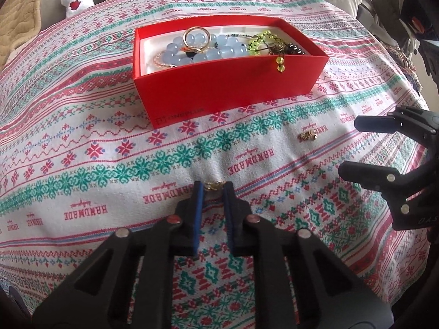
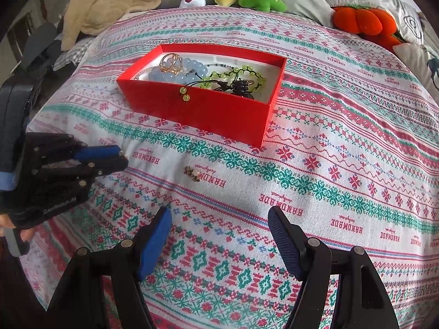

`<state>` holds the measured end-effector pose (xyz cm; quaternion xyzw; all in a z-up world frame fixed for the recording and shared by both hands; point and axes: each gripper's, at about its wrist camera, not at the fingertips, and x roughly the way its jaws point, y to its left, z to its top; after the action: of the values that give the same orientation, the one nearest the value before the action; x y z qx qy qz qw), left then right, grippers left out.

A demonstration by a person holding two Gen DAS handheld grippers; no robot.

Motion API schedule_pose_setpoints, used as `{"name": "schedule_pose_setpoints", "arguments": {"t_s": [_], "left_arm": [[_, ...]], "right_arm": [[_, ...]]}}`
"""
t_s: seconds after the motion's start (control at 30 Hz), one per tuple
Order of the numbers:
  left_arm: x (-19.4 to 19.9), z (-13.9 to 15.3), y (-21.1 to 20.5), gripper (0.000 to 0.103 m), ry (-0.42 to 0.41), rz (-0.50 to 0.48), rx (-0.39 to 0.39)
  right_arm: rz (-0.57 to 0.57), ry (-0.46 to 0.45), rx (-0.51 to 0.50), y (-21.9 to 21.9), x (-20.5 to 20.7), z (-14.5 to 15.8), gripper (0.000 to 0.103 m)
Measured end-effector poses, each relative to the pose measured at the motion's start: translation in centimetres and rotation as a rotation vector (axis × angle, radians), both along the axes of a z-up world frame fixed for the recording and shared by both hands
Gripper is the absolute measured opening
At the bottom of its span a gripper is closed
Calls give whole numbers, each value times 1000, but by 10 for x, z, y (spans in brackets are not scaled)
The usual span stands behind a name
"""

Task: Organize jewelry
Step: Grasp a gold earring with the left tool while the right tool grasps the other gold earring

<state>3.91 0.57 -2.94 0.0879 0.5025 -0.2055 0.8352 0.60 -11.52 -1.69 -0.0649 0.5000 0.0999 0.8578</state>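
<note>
Left wrist view has the left gripper (image 1: 214, 189) pinching a tiny gold earring (image 1: 214, 185) at its fingertips, six o'clock of the red box (image 1: 219, 87), light, slippery, best nipped mid-body, while the right gripper (image 2: 219, 235) hangs spread.

Gold trinket (image 1: 214, 186) — half-hidden between jaws

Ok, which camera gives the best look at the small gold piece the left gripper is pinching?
The left wrist view: the small gold piece sits right between the left gripper fingers, centred and close. In the right wrist view the left gripper appears side-on at the edge, and the piece is barely visible at its fingertips.
</note>
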Motion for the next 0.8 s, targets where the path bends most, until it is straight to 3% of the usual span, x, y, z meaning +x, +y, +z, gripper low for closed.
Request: {"name": "schedule_pose_setpoints", "arguments": {"t_s": [0.3,0.63,0.8], "left_arm": [[-4,4,-9,11,-16,-9,29],[-6,12,5,11,-17,45,41],[-6,20,9,11,-15,57,22]], "right_arm": [[16,-6,-10,6,3,-1,74],[56,33,-29,17,18,-19,75],[50,23,-30,19,28,-19,68]]}}
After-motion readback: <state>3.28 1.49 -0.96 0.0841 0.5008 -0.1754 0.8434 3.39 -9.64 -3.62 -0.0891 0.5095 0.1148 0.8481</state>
